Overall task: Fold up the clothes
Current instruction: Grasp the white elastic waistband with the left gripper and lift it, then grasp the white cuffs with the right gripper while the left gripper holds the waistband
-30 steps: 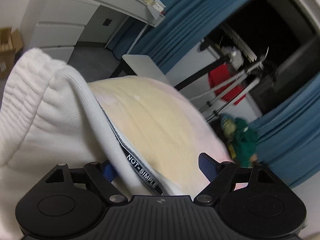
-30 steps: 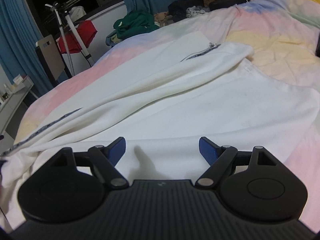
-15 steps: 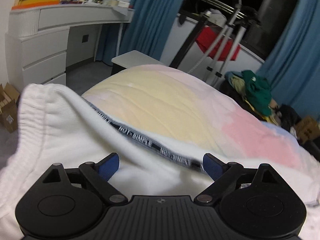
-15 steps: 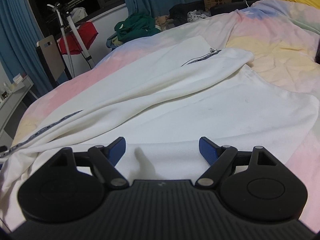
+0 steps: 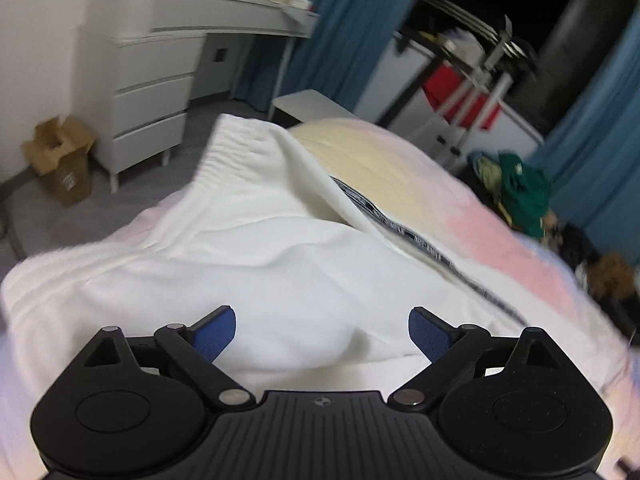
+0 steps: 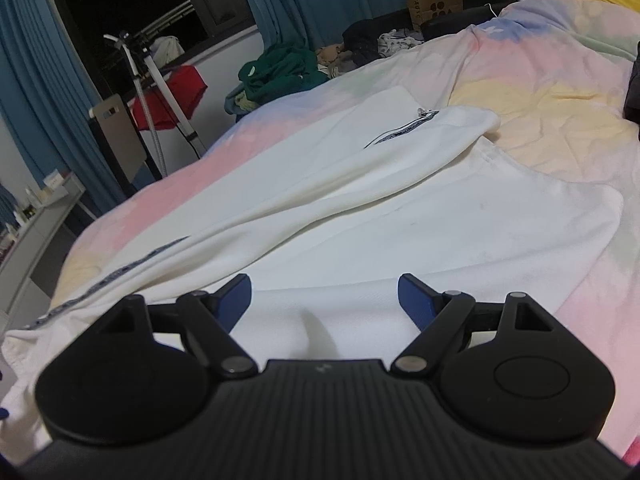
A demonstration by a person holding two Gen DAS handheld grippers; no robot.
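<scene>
White trousers [image 6: 400, 208] with a black lettered side stripe lie spread on the pastel bedspread [image 6: 552, 120], one leg folded over the other. In the left wrist view the elastic waistband end [image 5: 248, 168] lies bunched at the bed's corner, with the stripe [image 5: 400, 232] running to the right. My left gripper [image 5: 322, 330] is open and empty, just above the white cloth. My right gripper [image 6: 325, 298] is open and empty, over the lower part of the trousers.
A white dresser [image 5: 152, 76] and a cardboard box [image 5: 60, 160] stand beyond the bed's corner. A drying rack with a red cloth [image 5: 460, 96], a pile of green clothes [image 6: 280, 72] and a paper bag [image 6: 434, 0] stand past the far edge. Blue curtains hang behind.
My left gripper has let go of the waistband, which now lies on the bed, and has drawn back above it. The right gripper has hardly moved.
</scene>
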